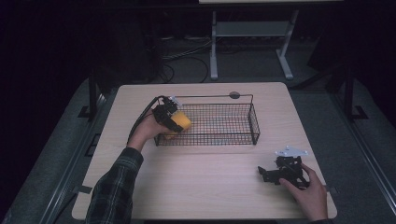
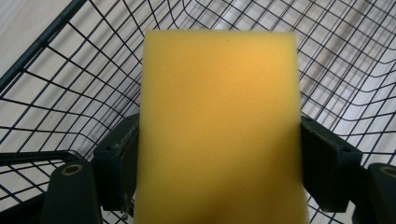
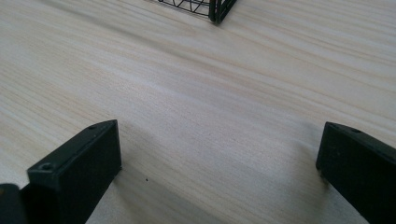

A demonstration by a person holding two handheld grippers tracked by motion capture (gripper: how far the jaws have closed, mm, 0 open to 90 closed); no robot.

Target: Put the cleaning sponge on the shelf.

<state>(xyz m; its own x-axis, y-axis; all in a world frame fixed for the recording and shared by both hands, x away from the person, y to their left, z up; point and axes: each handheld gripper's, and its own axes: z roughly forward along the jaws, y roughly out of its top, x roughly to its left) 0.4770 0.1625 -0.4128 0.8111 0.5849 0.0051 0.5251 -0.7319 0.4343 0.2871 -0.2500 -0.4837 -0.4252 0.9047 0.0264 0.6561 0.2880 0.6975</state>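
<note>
Table (image 1: 205,182): pale wood-grain laminate, rounded corners, frame centre. Basket (image 1: 233,122): black wire grid, rectangular, thin bar handle, upper centre of the table. Sponge (image 1: 179,122): yellow foam block, fine-pored, flat rectangle, at the basket's left end, inside the mesh walls in my left gripper view. My left gripper (image 1: 173,122) is clamped on its two sides, jaws wide. My right gripper (image 1: 264,173) rests lower right on bare wood, jaws spread, holding nothing.

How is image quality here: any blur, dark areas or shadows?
High view: table lit, surroundings nearly black. Left gripper view: the yellow sponge is soft and close up, wire basket sharper. Right gripper view: soft shadows beside the jaws on the wood.
</note>
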